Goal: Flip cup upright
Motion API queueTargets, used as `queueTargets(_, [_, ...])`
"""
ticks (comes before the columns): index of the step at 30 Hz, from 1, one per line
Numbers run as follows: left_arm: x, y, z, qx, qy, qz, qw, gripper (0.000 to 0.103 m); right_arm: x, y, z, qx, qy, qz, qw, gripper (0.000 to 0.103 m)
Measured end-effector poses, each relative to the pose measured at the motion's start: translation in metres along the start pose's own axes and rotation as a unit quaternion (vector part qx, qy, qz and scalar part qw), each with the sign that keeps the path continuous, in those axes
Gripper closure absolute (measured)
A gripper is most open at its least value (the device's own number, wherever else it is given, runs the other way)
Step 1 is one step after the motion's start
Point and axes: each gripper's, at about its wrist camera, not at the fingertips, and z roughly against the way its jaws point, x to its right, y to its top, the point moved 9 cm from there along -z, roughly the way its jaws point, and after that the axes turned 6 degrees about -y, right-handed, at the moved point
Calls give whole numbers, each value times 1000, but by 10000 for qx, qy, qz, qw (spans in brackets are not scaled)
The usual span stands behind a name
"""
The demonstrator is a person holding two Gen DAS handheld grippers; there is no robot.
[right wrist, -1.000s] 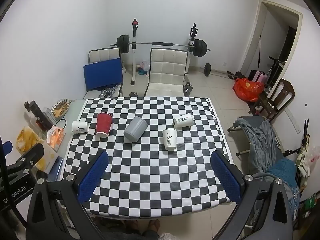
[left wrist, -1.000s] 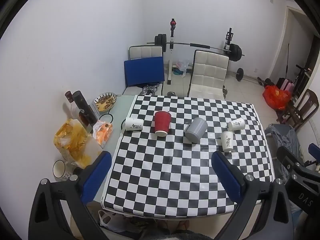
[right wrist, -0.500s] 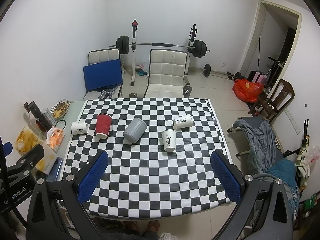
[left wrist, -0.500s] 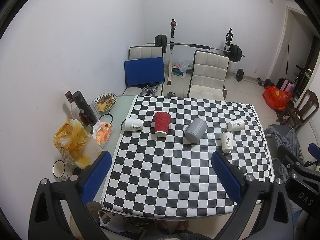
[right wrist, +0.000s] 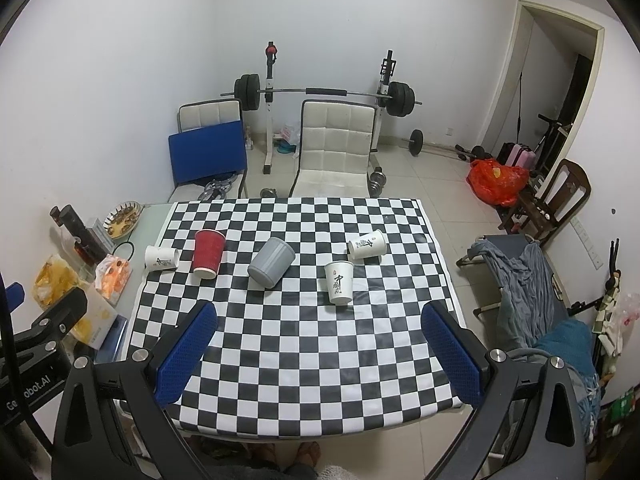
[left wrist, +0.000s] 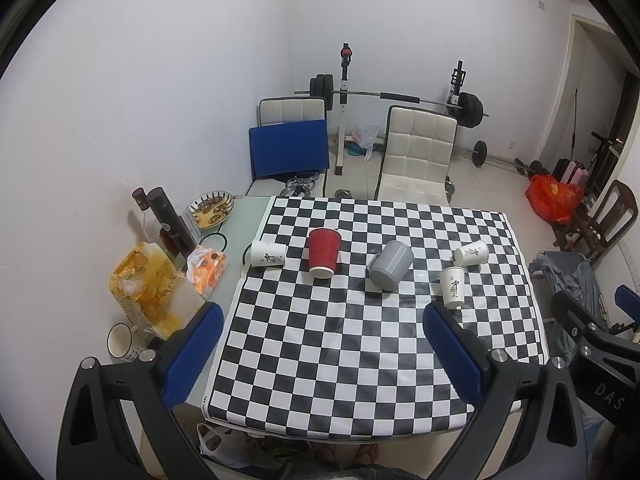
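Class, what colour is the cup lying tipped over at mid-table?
Grey cup; clearest in the right wrist view.

Three white paper cups (left wrist: 453,287), one red cup (left wrist: 323,252), one grey cup (left wrist: 390,265).

Checkered cloth (left wrist: 360,340) on the surface: glossy, smooth vinyl look. Red cup (left wrist: 323,252): ribbed paper. Grey cup (left wrist: 390,265): matt, ribbed plastic.
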Motion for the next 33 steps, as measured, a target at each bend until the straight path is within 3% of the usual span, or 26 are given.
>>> queueTargets(17, [4,5,5,45,10,4,10000,1,1,21,11,54,23,28,10000,0])
queueTargets(33, [4,7,6,79,-8,-2,10000,1,3,19,13,79,23,-1,10000,0])
